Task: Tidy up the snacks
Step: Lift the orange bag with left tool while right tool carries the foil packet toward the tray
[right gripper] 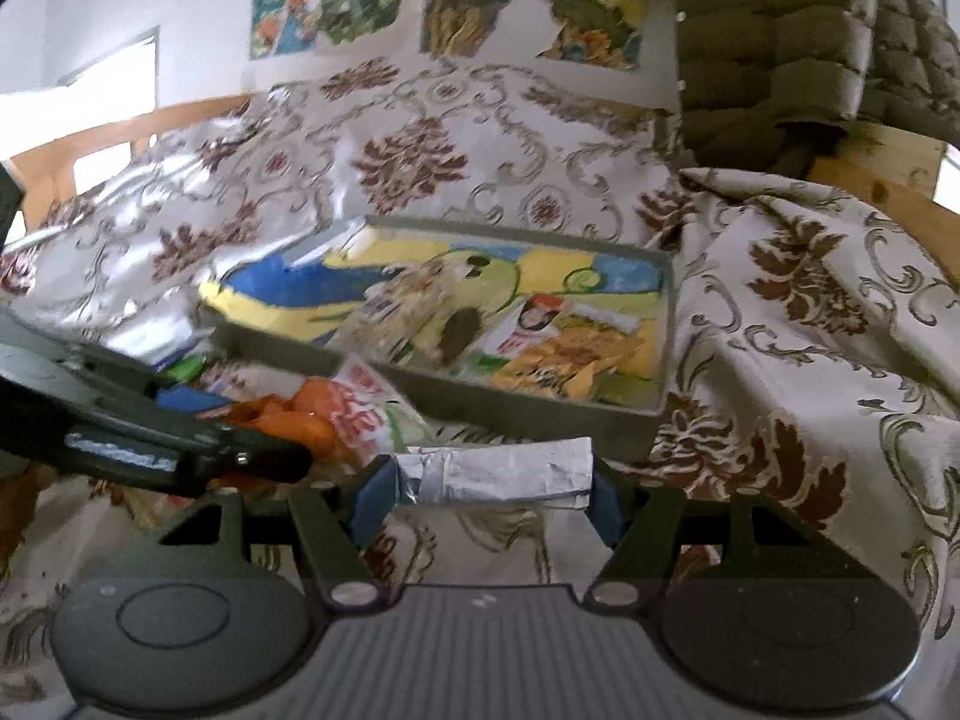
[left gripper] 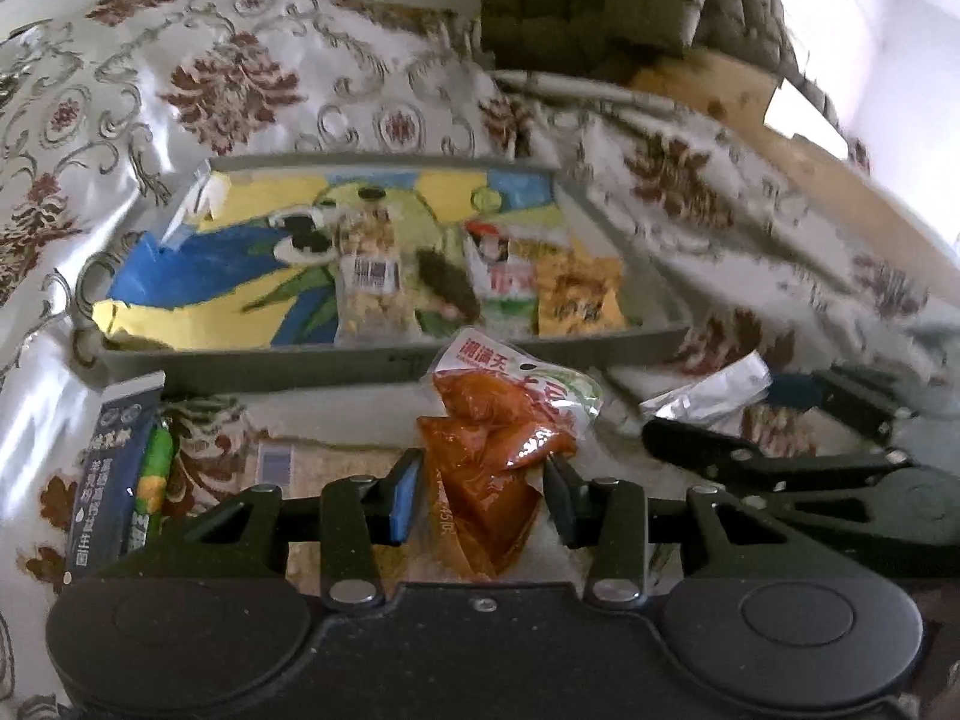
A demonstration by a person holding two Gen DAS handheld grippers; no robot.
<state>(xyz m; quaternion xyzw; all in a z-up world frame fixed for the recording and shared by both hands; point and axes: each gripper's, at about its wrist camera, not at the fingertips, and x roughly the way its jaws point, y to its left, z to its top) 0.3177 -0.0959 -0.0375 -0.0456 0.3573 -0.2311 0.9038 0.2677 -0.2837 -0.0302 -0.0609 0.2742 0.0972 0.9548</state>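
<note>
A grey tray [left gripper: 384, 354] with a colourful parrot picture on its floor lies on the patterned cloth. It holds a clear nut packet [left gripper: 369, 276], a white-green packet [left gripper: 510, 282] and a yellow packet [left gripper: 579, 300]. My left gripper [left gripper: 483, 495] is shut on an orange-red snack pouch [left gripper: 498, 444], held just in front of the tray's near wall. My right gripper [right gripper: 492, 495] is shut on a silver foil packet [right gripper: 498, 471], also in front of the tray [right gripper: 540, 402]. The pouch [right gripper: 336, 414] and left gripper [right gripper: 180, 450] show at the left of the right wrist view.
A dark blue packet [left gripper: 111, 468] and a green packet [left gripper: 153, 474] lie at the left on the cloth. A clear packet of pale grains [left gripper: 336, 468] lies under the left gripper. A padded olive cushion [right gripper: 798, 42] stands behind the tray. Bare wood [right gripper: 888, 180] shows at the right.
</note>
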